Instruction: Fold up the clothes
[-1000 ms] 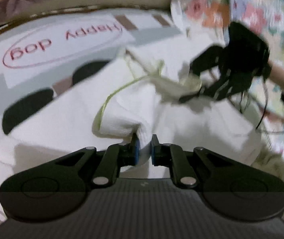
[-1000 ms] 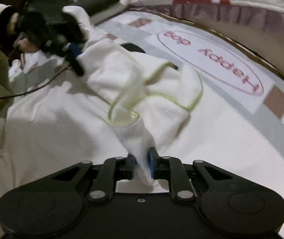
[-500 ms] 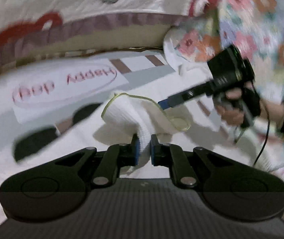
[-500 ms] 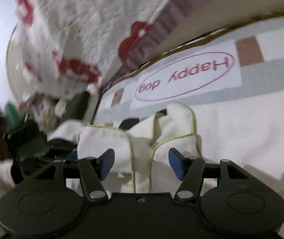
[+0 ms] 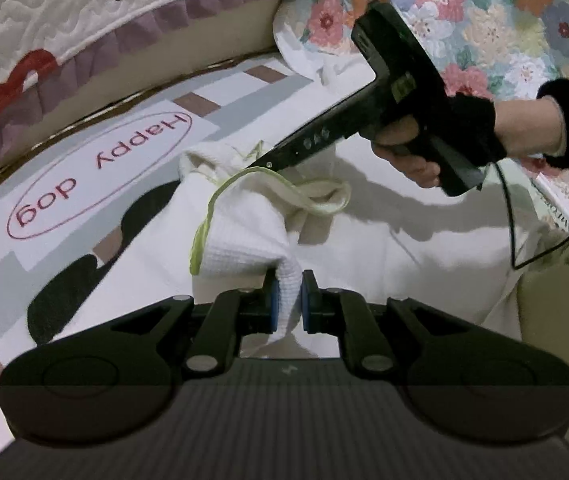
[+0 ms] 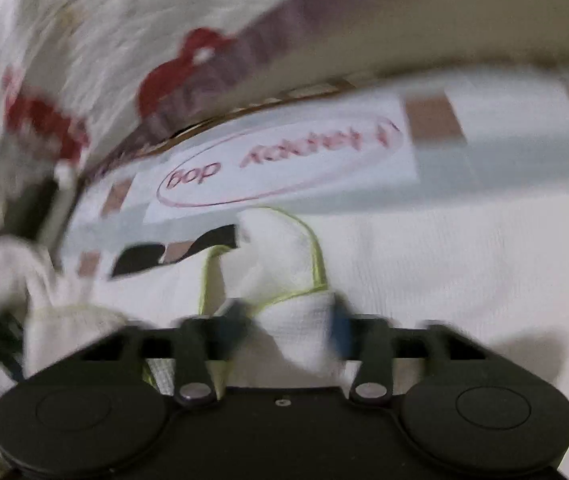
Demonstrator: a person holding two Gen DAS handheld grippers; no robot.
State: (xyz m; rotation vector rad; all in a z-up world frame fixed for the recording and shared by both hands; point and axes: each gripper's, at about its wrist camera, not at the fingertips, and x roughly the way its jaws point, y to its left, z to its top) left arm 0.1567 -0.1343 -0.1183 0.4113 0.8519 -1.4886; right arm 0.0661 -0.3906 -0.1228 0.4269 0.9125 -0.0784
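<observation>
A small white waffle-knit garment (image 5: 244,232) with lime-green trim lies bunched on a larger white cloth (image 5: 384,248). My left gripper (image 5: 288,300) is shut on a corner of it, holding that corner raised. In the left wrist view my right gripper (image 5: 262,165) reaches in from the right, held by a hand (image 5: 408,160), its tips at the garment's far fold. The right wrist view is blurred. There my right gripper (image 6: 288,322) has its jaws closing, with a trimmed fold of the garment (image 6: 280,248) filling the gap between the blue pads.
Under the clothes is a mat printed "Happy dog" (image 5: 96,176) with black and brown patches. A quilted cover with red shapes (image 5: 44,8) hangs behind. A floral quilt (image 5: 504,20) lies at the right. A black cable (image 5: 512,216) trails from the right gripper.
My right gripper let go of its first fold, opened wide, rolled, and now closes on another fold near the green trim. My left gripper kept its hold and rose a little.
</observation>
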